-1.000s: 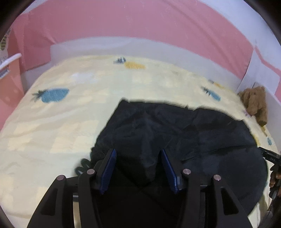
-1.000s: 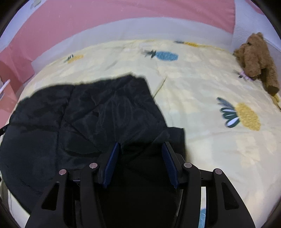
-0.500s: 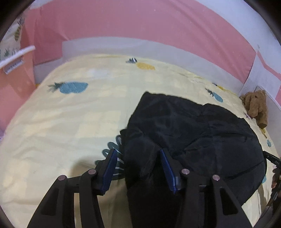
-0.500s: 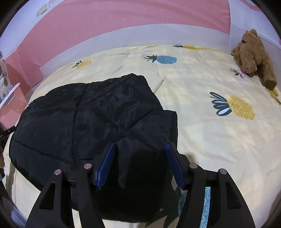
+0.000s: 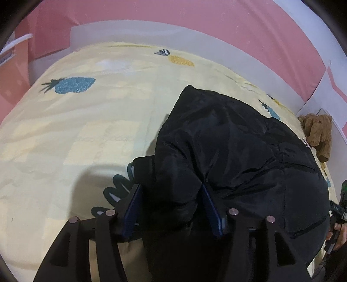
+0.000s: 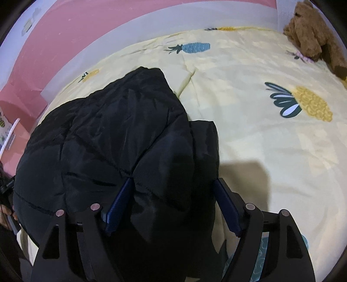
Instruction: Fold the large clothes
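A large black padded jacket (image 5: 234,147) lies bunched on the yellow pineapple-print bed sheet (image 5: 86,130). My left gripper (image 5: 171,188) stands with its blue-padded fingers wide apart, a fold of the jacket's left edge bulging between them. The jacket also fills the left of the right wrist view (image 6: 112,134). My right gripper (image 6: 173,184) stands with wide-apart fingers around the jacket's right edge. I cannot tell whether either one pinches the cloth.
A brown teddy bear (image 6: 314,36) sits at the bed's far right corner, also seen in the left wrist view (image 5: 318,132). A pink and white wall (image 5: 173,19) runs behind the bed. A pink cabinet (image 5: 13,65) stands at the left.
Both grippers have drawn back toward the near edge and swung outward. The jacket has gone from spread flat to a narrower, bunched heap.
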The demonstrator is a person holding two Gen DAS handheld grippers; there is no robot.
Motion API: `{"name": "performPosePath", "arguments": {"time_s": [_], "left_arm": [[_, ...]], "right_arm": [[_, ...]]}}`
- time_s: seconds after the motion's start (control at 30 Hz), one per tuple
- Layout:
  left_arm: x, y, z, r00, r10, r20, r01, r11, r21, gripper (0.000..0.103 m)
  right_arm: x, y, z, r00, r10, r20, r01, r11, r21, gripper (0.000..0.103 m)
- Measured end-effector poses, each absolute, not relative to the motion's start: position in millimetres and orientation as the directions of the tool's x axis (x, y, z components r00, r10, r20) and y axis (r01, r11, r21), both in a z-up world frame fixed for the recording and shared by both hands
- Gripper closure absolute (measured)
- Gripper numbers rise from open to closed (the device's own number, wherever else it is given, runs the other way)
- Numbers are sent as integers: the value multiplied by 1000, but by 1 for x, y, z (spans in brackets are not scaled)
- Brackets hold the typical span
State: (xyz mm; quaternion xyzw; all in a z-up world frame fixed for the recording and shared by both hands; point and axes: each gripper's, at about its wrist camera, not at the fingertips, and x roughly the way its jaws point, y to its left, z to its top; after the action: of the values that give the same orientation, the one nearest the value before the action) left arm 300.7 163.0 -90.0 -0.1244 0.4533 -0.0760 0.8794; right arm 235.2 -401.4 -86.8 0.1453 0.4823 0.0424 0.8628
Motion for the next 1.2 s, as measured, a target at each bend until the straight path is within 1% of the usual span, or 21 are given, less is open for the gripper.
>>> {"name": "performPosePath", "arguments": {"time_s": [0.1, 0.17, 0.23, 0.3, 0.4, 0.43, 0.47, 0.53, 0.67, 0.7, 0.73, 0.77, 0.83, 0.87, 0.93, 1.0, 1.03, 1.2], "left_arm": [[299, 166, -89, 570, -261, -779, 18, 952, -305, 45], [301, 168, -93, 568, -271, -778, 19, 948, -316, 42], [305, 173, -99, 556, -295, -777, 5, 936, -352, 35], [312, 178, -109, 545, -339, -767, -3, 914, -406, 31], [317, 182, -120, 535, -398, -745, -9, 879, -476, 29], [316, 181, -120, 538, -400, -742, -6, 878, -478, 29], [315, 178, -119, 543, -394, -741, 3, 884, -468, 29], [311, 175, -120, 546, -397, -737, 19, 886, -463, 30], [315, 172, -124, 547, -425, -722, 30, 871, -490, 31], [318, 170, -125, 546, -425, -722, 33, 872, -488, 31], [319, 168, -124, 547, -421, -724, 35, 875, -482, 34], [321, 165, -123, 547, -422, -722, 42, 876, -480, 37], [322, 162, -122, 554, -429, -714, 50, 873, -485, 51], [321, 159, -119, 561, -421, -712, 54, 878, -476, 55], [320, 153, -111, 570, -393, -721, 57, 895, -442, 67], [317, 153, -97, 586, -364, -724, 49, 907, -417, 74], [315, 152, -91, 595, -354, -721, 49, 912, -408, 77], [298, 157, -43, 663, -324, -675, 76, 926, -370, 80]], "right_arm": [[232, -404, -88, 526, 233, -818, 66, 948, 312, 26], [232, -407, -92, 520, 262, -813, 59, 939, 340, 26], [238, -411, -98, 505, 299, -810, 69, 921, 383, 24], [245, -413, -105, 491, 337, -803, 67, 905, 421, 22], [254, -416, -115, 476, 392, -787, 60, 879, 474, 20], [255, -415, -116, 476, 395, -786, 55, 878, 475, 20], [254, -413, -115, 477, 395, -785, 48, 880, 473, 21], [253, -412, -114, 485, 415, -770, 25, 873, 487, 31], [258, -409, -118, 484, 437, -758, 11, 863, 505, 36], [262, -406, -117, 483, 440, -757, 3, 864, 503, 41], [265, -404, -116, 484, 442, -755, -6, 864, 503, 48], [267, -401, -114, 489, 442, -752, -15, 867, 499, 51], [267, -397, -111, 492, 436, -753, -19, 871, 492, 59], [267, -395, -108, 495, 432, -754, -21, 874, 486, 61], [264, -393, -100, 504, 416, -757, -31, 885, 465, 71], [261, -390, -89, 519, 399, -756, -38, 894, 446, 75], [259, -391, -82, 529, 391, -753, -39, 898, 439, 77], [246, -389, -47, 582, 383, -718, -62, 901, 430, 81]]}}
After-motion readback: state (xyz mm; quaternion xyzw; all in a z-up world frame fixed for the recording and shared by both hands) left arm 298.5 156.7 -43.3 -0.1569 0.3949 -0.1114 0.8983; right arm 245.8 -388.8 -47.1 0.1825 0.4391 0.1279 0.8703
